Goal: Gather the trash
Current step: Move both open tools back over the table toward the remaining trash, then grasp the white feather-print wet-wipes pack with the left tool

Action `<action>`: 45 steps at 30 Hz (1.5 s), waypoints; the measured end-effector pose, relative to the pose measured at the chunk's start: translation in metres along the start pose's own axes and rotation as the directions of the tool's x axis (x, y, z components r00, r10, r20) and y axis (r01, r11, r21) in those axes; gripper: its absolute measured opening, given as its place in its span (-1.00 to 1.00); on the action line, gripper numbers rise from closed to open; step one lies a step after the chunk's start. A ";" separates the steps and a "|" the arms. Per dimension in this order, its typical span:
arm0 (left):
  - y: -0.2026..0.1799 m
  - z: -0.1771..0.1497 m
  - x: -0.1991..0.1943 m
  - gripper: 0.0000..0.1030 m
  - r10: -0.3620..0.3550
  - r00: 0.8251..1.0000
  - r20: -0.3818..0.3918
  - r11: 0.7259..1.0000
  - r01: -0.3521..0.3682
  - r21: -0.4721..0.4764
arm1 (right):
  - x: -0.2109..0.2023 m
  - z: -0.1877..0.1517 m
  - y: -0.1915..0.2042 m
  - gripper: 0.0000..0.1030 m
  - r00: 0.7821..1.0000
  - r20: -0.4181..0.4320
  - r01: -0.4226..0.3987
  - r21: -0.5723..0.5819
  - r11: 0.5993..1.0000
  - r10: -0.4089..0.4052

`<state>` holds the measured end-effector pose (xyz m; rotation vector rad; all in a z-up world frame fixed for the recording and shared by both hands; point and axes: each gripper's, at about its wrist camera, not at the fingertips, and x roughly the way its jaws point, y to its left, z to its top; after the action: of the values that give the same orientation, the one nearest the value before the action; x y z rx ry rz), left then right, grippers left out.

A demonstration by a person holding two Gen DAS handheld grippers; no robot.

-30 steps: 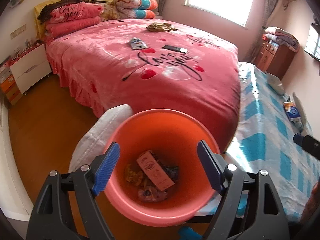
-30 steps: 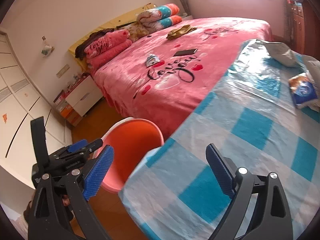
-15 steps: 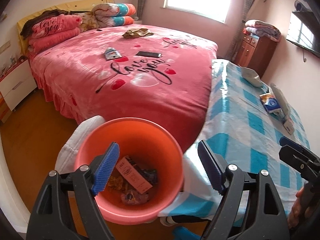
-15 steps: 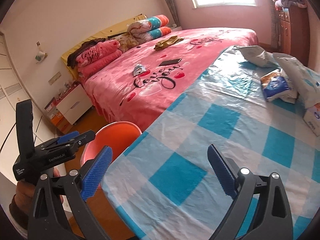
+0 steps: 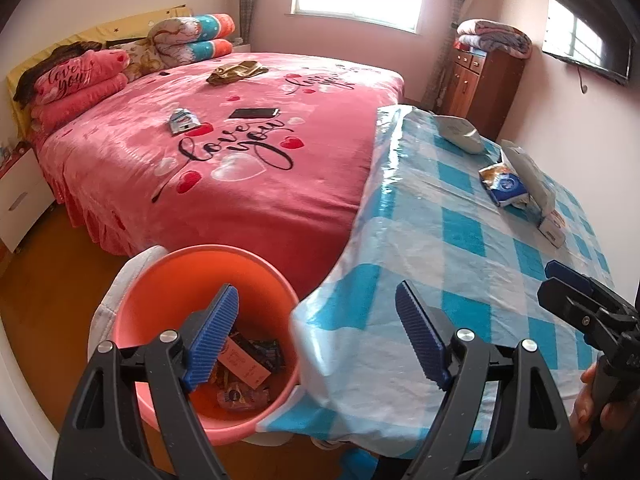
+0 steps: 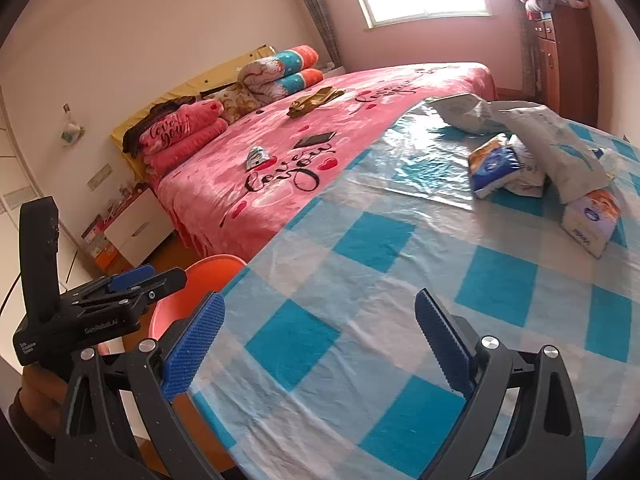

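Your left claw [image 5: 316, 336] hangs wide open, empty, over the bin [image 5: 168, 276]; your right claw [image 6: 320, 344] gapes empty above the table [image 6: 360, 240].

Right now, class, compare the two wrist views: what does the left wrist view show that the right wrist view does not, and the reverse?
Only the left wrist view looks into the orange bin, showing the pink carton and wrappers inside, plus the wall-mounted TV.

Only the right wrist view shows the white nightstand clearly.

Both show the pink bed, the black phone on it, the blue checked tablecloth, the blue snack packet, and both grippers open: left gripper, right gripper.
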<state>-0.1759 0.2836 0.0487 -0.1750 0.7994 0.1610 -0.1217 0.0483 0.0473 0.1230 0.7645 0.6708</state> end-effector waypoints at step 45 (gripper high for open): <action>-0.242 0.079 0.052 0.58 -0.260 0.965 -0.030 0.951 0.261 0.164 | -0.113 0.000 -0.207 0.84 0.930 0.226 0.189 0.380 0.905 -0.289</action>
<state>-0.0346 0.0688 0.0874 -0.1211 0.7863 -0.1564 -0.0745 -0.1832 0.0451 0.4364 0.6074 0.2638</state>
